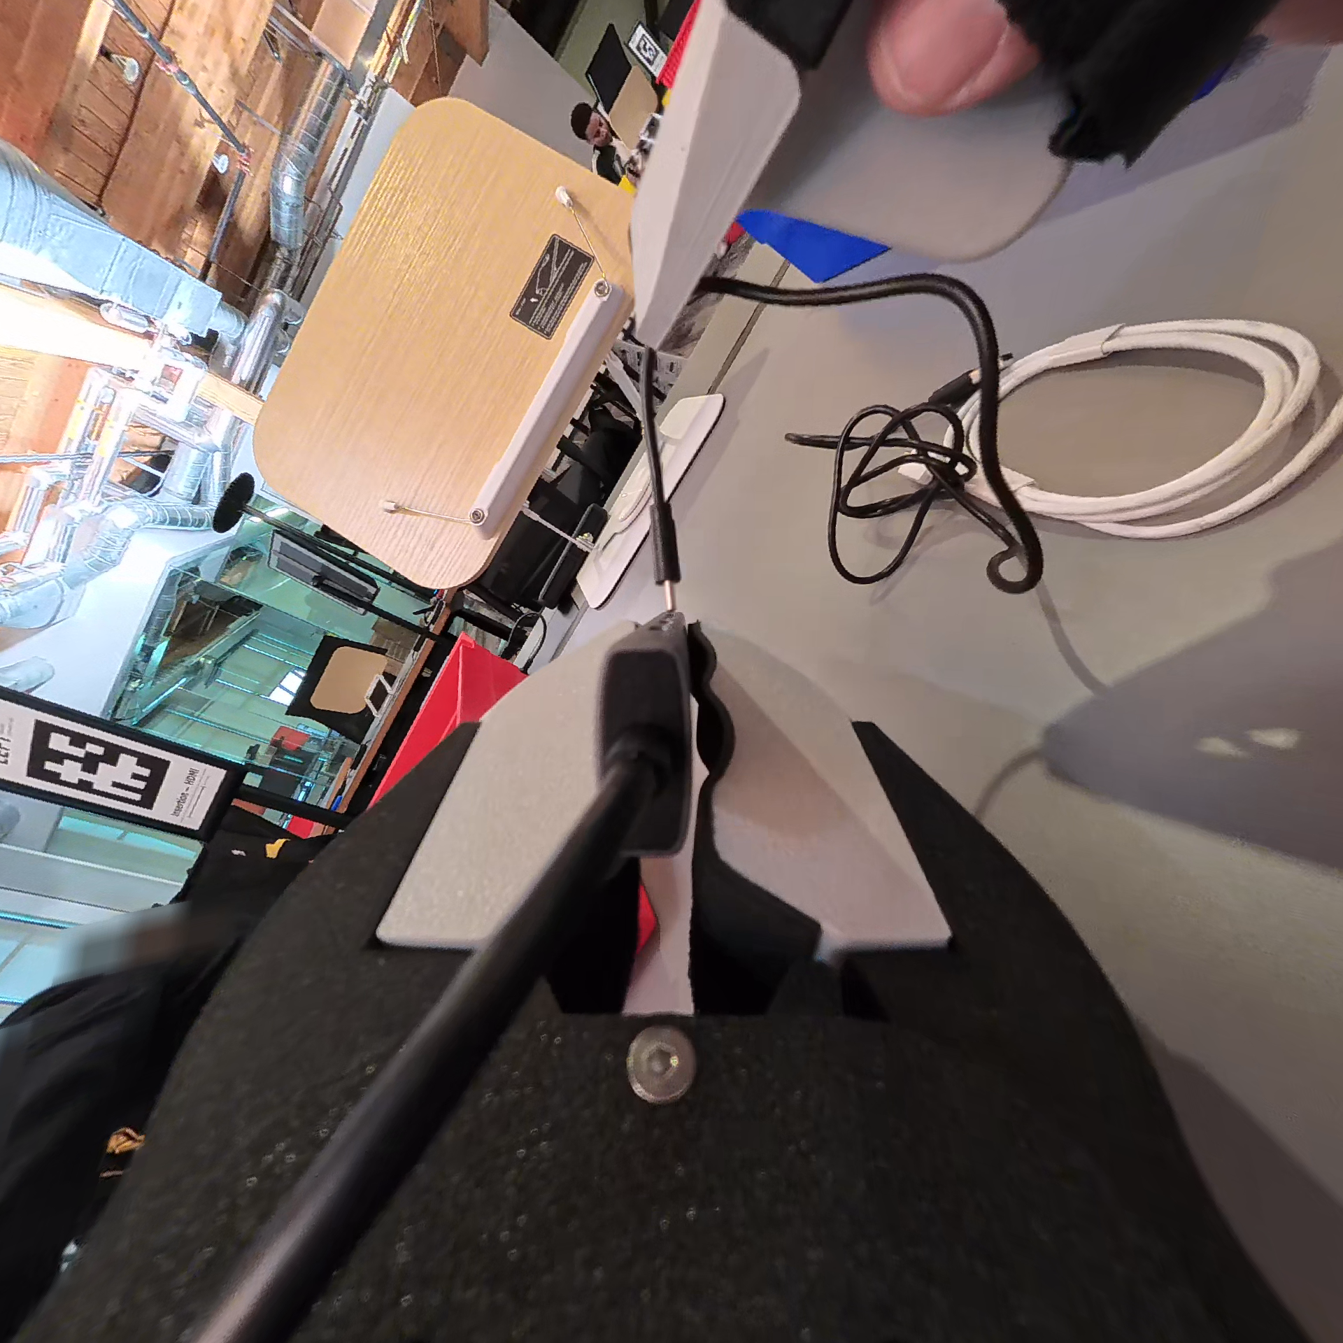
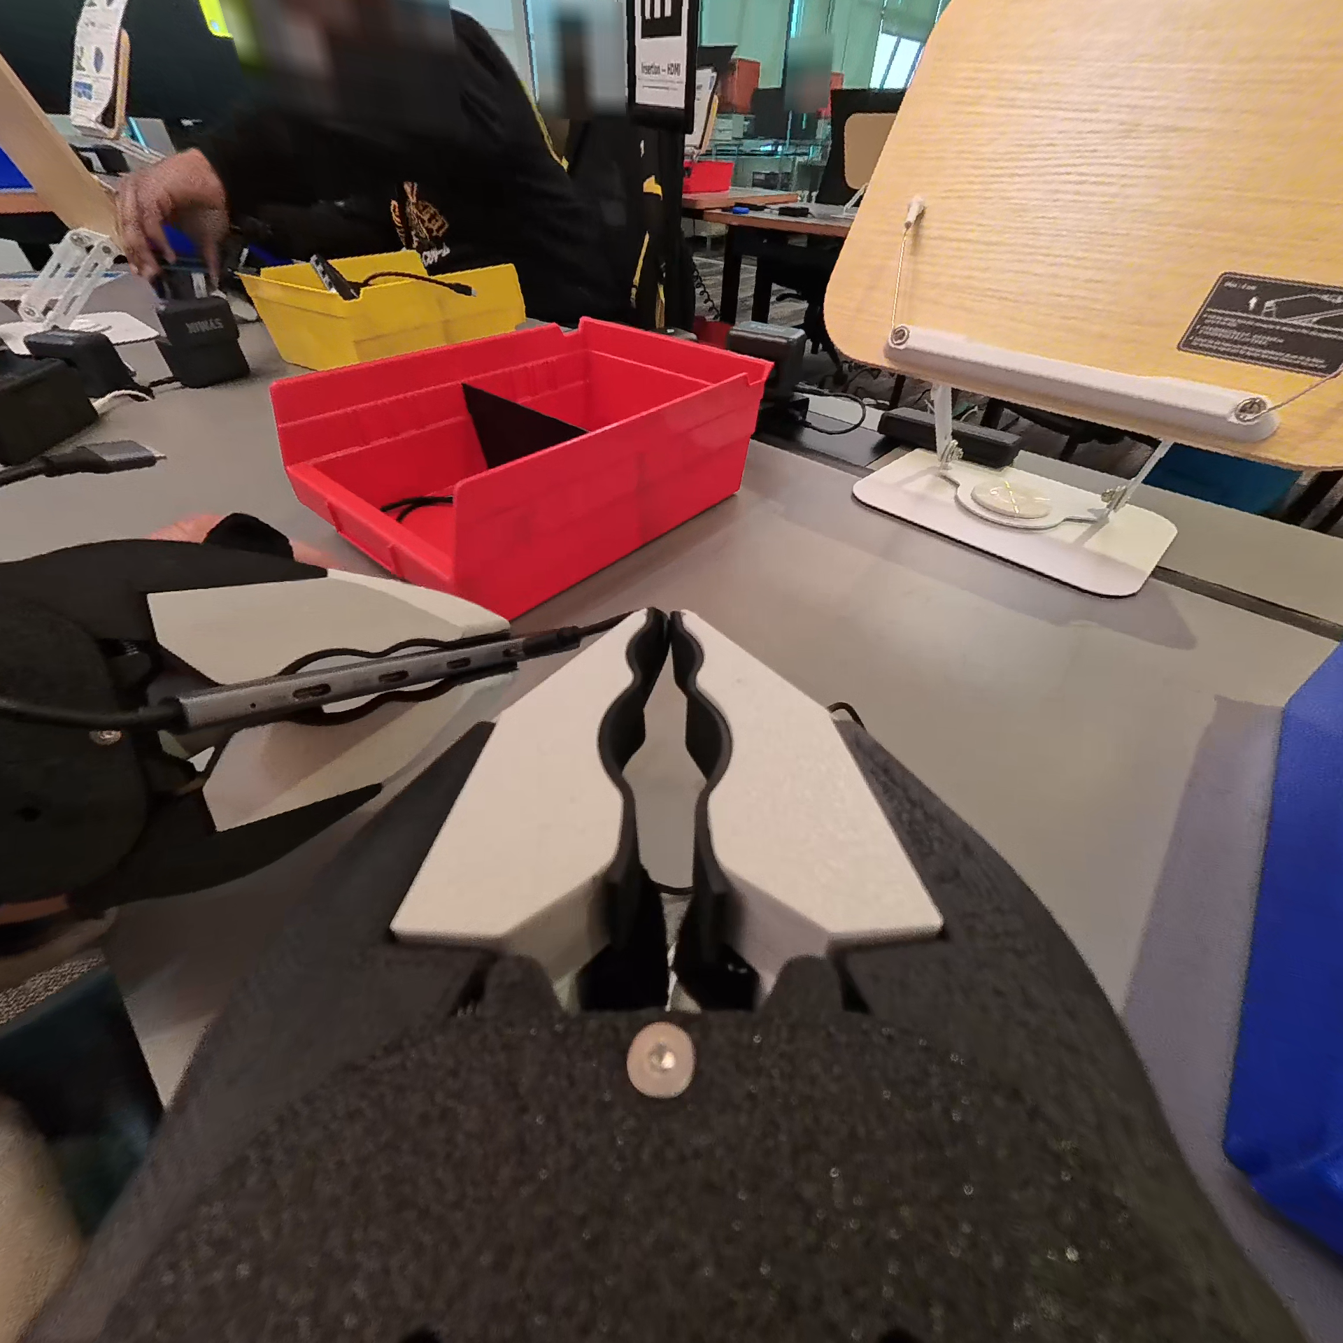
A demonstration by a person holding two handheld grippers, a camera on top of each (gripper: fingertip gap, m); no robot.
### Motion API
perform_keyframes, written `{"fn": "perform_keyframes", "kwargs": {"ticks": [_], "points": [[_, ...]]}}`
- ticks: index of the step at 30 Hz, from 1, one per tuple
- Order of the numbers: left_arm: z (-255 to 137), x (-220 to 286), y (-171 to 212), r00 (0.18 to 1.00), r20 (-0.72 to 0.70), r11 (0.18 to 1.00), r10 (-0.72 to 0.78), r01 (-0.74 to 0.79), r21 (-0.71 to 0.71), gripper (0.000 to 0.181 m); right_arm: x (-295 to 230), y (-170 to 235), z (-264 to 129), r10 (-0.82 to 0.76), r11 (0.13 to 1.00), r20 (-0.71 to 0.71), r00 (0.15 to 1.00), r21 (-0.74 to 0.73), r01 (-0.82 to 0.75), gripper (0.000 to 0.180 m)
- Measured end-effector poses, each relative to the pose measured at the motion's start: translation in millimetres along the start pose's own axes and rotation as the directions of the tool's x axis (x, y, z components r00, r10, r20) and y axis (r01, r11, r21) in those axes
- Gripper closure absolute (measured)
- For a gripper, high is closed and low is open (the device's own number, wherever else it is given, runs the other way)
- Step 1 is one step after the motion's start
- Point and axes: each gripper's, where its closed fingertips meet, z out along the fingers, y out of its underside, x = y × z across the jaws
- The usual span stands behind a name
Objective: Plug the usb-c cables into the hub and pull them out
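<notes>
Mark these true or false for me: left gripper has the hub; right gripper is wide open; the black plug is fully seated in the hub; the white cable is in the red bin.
1. The left gripper is clamped on the hub. True.
2. The right gripper is wide open. False: it is shut on the black cable.
3. The black plug is fully seated. False: its metal tip shows just off the hub's end.
4. The white cable is in the red bin. False: it lies coiled on the table.
</notes>
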Motion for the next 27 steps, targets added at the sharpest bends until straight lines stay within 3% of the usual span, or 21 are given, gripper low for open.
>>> {"fn": "perform_keyframes", "kwargs": {"ticks": [19, 24, 27], "points": [[2.4, -0.2, 8.8, 1.0, -0.003, 0.999, -0.014, 0.014, -0.045, 0.17, -8.5, 11.9, 3.2, 0.041, 0.998, 0.042, 0.998, -0.058, -0.039, 0.178], [2.9, 0.0, 12.8, 0.999, -0.029, 1.0, 0.013, -0.013, -0.006, 0.171, -29.7, 15.1, 1.9, 0.068, 0.995, 0.242, 0.968, -0.09, -0.047, 0.175], [1.6, -4.3, 10.2, 0.998, -0.011, 0.996, 0.069, -0.068, 0.057, 0.17, -30.8, 17.1, -1.5, 0.103, 0.99, 0.355, 0.929, -0.128, -0.06, 0.163]]}}
